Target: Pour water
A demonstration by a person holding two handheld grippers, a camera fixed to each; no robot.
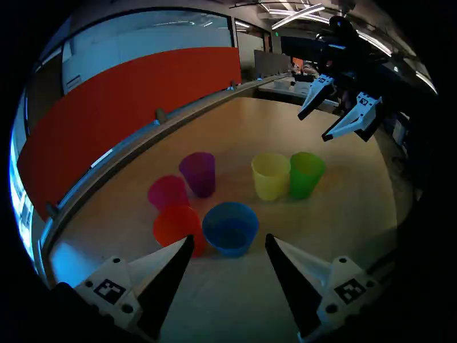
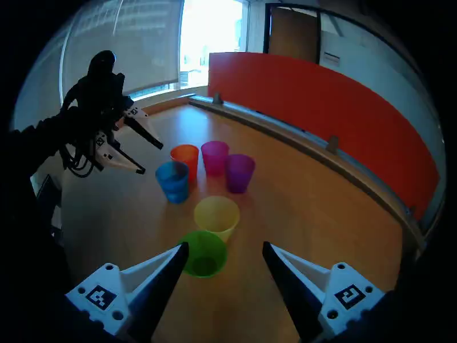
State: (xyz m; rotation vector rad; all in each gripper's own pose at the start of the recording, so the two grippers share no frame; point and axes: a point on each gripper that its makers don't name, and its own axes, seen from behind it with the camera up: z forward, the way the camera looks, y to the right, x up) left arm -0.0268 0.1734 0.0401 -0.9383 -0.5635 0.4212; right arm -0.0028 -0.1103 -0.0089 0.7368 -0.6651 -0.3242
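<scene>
Six plastic cups stand on a wooden table (image 1: 343, 200). In the left gripper view my left gripper (image 1: 228, 240) is open just short of the blue cup (image 1: 230, 227), which has liquid in it, with the orange cup (image 1: 178, 226) beside it. Behind stand the pink cup (image 1: 168, 192), purple cup (image 1: 198, 173), yellow cup (image 1: 270, 175) and green cup (image 1: 305, 173). The right gripper (image 1: 312, 126) hangs open above the far side. In the right gripper view my right gripper (image 2: 224, 248) is open over the green cup (image 2: 201, 253); the yellow cup (image 2: 216, 216) and blue cup (image 2: 172, 180) lie beyond, and the left gripper (image 2: 151, 157) hovers open.
A red partition (image 1: 131, 108) runs along the table's far edge, with a rail (image 1: 143, 134) at its base. Bright windows (image 2: 208, 40) stand behind the table. Bare table surface (image 2: 320, 217) lies to the right of the cups in the right gripper view.
</scene>
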